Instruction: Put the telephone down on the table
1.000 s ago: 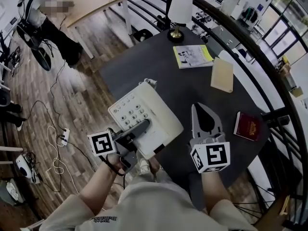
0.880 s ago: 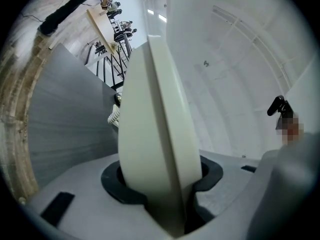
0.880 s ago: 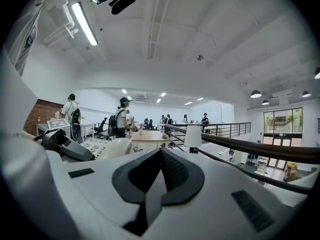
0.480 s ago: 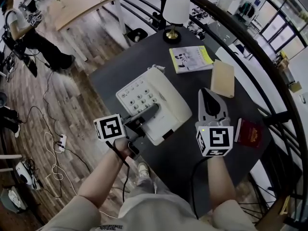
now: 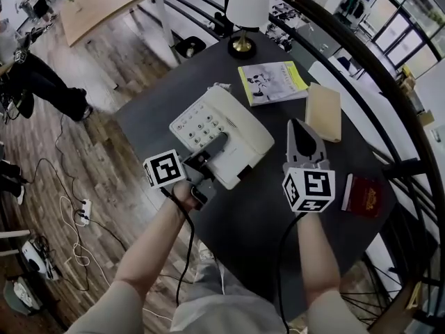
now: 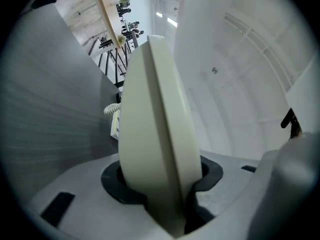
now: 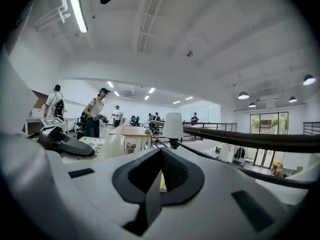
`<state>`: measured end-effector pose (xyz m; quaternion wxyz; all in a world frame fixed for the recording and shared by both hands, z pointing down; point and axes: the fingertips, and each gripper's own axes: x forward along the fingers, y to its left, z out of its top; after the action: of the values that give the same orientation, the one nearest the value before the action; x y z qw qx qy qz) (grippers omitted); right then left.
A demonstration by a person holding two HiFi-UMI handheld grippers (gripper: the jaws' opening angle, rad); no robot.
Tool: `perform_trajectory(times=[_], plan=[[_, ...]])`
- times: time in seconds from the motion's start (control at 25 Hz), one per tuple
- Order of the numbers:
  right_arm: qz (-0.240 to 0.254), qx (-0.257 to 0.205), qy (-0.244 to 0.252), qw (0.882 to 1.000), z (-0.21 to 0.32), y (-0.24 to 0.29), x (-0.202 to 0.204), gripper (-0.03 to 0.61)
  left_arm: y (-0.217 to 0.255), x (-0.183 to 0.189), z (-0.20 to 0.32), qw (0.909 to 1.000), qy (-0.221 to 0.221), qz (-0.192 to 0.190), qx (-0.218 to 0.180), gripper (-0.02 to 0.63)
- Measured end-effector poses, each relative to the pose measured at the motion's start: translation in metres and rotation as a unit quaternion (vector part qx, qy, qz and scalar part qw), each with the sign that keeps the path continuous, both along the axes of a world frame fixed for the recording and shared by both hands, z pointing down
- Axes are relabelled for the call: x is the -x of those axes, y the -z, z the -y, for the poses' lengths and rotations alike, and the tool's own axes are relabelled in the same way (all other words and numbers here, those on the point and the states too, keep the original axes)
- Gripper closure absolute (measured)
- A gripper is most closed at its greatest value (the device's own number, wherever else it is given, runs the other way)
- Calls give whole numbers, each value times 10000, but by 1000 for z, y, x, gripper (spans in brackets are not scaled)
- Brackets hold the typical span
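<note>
Telephone (image 5: 229, 127) advanced over table (image 5: 274, 211); left gripper view shows fingers (image 6: 75, 194) clamping.

Head view looks down on the table (image 5: 278, 214); right gripper view shares the lamp (image 5: 247, 2).

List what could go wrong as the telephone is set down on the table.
1. The left gripper clamps the telephone by one edge only, so it could tilt or slip out on the way down.
2. That edge is near the table's edge; released there, the telephone might overhang.
3. The coiled cord at its far end could get pinned underneath or drag the yellow booklet.
</note>
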<state>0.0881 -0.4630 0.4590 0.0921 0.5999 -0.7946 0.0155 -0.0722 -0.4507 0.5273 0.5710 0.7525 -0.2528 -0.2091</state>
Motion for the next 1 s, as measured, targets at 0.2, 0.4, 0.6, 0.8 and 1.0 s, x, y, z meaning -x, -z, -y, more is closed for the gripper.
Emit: perform_trajectory(times=[0.2, 0.4, 0.6, 0.8, 1.0], plan=[[-71, 184, -68, 9998, 11, -41, -4, 577, -48, -9, 29, 9992, 37, 397, -72, 399], [-192, 347, -104, 9992, 17, -74, -4, 577, -96, -21, 41, 9970, -45, 767, 135, 399], [-306, 651, -227, 9972, 17, -101, -7, 577, -136, -32, 45, 9930, -155, 1038, 541, 399], [-233, 793, -173, 9964, 11, -118, -7, 577, -161, -40, 50, 9912, -131, 931, 927, 399], [-35, 893, -212, 9958, 5, -123, -11, 577, -171, -37, 61, 9882, 63, 584, 1416, 399]])
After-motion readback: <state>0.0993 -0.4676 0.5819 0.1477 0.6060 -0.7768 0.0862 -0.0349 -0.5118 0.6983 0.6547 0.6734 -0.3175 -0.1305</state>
